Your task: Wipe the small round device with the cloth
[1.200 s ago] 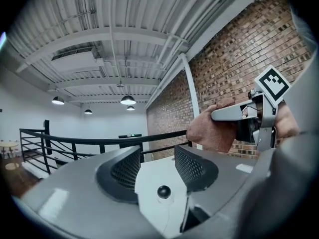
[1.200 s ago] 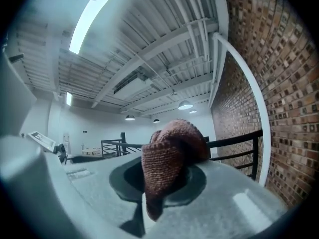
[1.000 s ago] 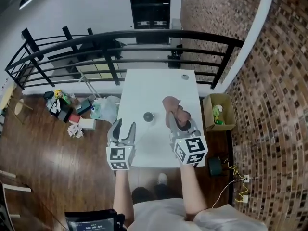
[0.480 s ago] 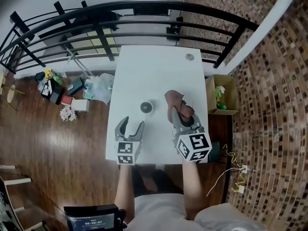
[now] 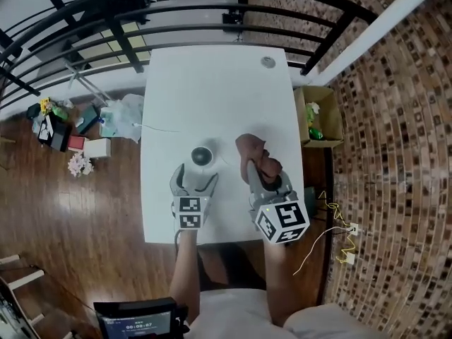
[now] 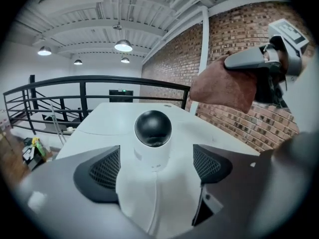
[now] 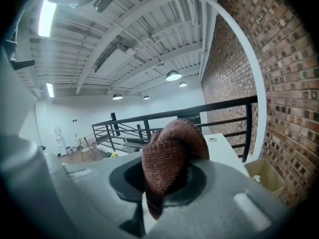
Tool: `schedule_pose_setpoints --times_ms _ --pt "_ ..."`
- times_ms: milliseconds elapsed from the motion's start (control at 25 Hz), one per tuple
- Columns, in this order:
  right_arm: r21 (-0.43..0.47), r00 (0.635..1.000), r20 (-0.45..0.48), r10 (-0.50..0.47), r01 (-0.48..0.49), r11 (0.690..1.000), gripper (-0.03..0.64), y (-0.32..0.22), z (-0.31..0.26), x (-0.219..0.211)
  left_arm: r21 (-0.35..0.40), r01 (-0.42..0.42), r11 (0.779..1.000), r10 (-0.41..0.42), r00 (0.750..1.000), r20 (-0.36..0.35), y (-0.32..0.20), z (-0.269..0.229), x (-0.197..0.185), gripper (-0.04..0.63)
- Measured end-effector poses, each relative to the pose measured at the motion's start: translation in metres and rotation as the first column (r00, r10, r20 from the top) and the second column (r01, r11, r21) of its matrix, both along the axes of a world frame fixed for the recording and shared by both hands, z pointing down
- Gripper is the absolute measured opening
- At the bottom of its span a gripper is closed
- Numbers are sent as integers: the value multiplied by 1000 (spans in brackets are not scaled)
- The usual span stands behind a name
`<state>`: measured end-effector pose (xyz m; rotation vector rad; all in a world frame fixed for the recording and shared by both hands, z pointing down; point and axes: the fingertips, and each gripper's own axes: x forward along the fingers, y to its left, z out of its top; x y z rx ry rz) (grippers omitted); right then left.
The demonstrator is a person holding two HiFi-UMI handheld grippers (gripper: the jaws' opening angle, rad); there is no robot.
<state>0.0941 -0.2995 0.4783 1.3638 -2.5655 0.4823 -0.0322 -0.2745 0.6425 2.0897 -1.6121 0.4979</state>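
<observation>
Jaws of left gripper [image 5: 195,179], just opened wide, empty, small round device [image 5: 203,155] just ahead; right gripper [image 5: 263,179] jaws clamp the cloth [image 5: 247,147]

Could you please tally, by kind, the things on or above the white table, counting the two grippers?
Grippers: 2, the left gripper and the right gripper
Round device: 1
Cloth: 1
Small disc at the far end: 1
Total: 5
</observation>
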Motion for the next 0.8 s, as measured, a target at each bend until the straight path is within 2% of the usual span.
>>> schedule_pose_setpoints --times_ms 160,480,640,720,800 --pt "-15 1000 -13 21 -21 1000 28 -5 11 7 -27 24 999 -24 999 30 -17 20 5 468" --pt "-23 999 -33 42 -42 999 28 -7 21 13 -25 67 997 -66 997 45 -43 32 4 456" --pt "-30 998 -36 51 -52 998 28 -5 24 17 -67 98 993 -92 991 96 -52 49 6 461" --pt "-32 998 -37 56 -57 998 28 -4 23 19 -68 127 990 -117 984 131 -54 52 3 398" --pt "-30 998 -36 57 -58 998 28 -3 22 20 -71 130 989 -119 983 137 -54 52 1 397"
